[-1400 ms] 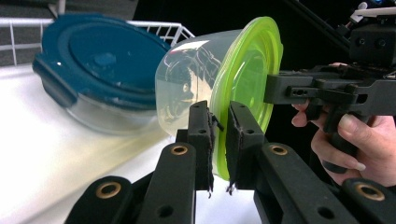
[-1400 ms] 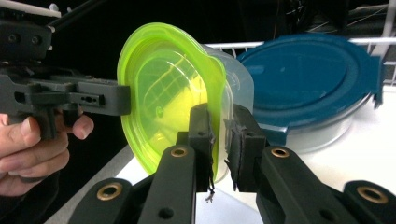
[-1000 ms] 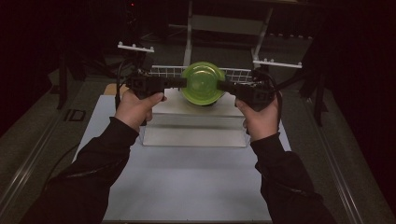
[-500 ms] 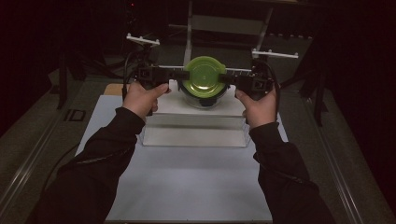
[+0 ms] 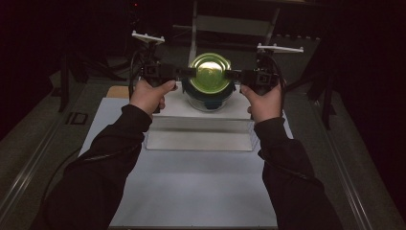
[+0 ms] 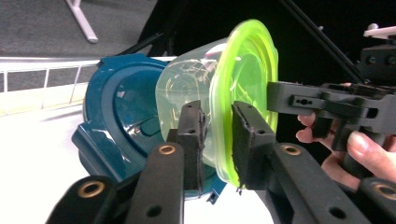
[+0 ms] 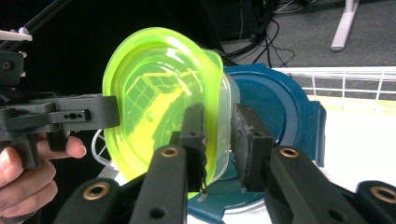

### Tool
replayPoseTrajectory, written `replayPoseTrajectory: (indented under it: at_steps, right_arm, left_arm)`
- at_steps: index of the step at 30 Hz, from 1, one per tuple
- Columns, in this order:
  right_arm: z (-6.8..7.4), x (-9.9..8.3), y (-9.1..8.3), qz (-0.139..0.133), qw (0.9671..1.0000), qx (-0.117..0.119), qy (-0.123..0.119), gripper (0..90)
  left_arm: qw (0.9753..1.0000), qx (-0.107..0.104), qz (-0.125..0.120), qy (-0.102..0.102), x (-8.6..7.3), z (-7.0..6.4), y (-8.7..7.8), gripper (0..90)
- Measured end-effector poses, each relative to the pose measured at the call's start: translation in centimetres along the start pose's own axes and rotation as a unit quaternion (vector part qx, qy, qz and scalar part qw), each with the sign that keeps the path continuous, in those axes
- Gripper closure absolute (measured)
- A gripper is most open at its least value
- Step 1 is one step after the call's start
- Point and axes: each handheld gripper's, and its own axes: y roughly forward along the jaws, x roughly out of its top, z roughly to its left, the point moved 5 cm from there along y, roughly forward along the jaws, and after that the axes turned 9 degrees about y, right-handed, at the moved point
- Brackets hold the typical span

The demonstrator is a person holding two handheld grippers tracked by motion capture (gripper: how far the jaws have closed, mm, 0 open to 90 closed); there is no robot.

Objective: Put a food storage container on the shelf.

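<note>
I have a clear plastic container (image 5: 209, 76) with a yellow-green lid (image 6: 245, 88), lifted between my two claws above a dark teal container (image 5: 209, 98) that sits on the raised white platform (image 5: 201, 111) at the twelve o'clock end of the desk (image 5: 191, 182). My left claw (image 6: 217, 140) is closed down on the rim at the container's nine o'clock side, pads pinching where the lid meets the clear wall; my right claw (image 7: 219, 140) is clamped the same way on the three o'clock side. In both gripper views the jaws stand narrow, with only the lip of lid and tub between them. The weak point, as I judge it, is that each grip is on a thin, slick edge rather than on the body. If one hand rises or pulls faster than the other, the tub could pivot on the two pinch points and tip, or the lid could peel off the tub under one pad and leave me holding just the lid on that side. Squeezing harder to compensate could flex the soft wall and pop the seal. The teal container looks close underneath, so a skewed descent could catch its rim and knock it across the platform. The wire rack (image 6: 28, 79) lies behind at twelve o'clock, and a swing forward could hit it.
</note>
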Motion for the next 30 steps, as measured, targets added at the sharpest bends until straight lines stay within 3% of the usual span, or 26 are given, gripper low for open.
replayPoseTrajectory:
  at_steps: [8, 18, 24, 30]
  right_arm:
    - [-0.2, 0.3, 0.7, 0.003, 0.9999, -0.007, 0.007, 69.4]
    - [-0.4, 0.8, 1.0, 0.002, 0.9998, -0.005, 0.021, 63.1]
    - [-0.5, 1.0, 0.9, -0.001, 0.9998, -0.002, 0.018, 54.1]
    - [-0.2, 1.2, 1.0, -0.008, 1.0000, -0.004, 0.003, 41.5]
  left_arm:
    - [0.9999, 0.005, -0.009, -0.007, 0.6, 0.8, 1.0, 68.0]
    - [0.9999, 0.007, -0.007, -0.013, 0.7, 1.3, 1.8, 53.6]
    - [0.9996, 0.002, -0.021, -0.018, 0.8, 1.3, 1.6, 44.4]
    - [0.9992, -0.002, -0.036, -0.014, 0.8, 0.9, 0.9, 42.4]
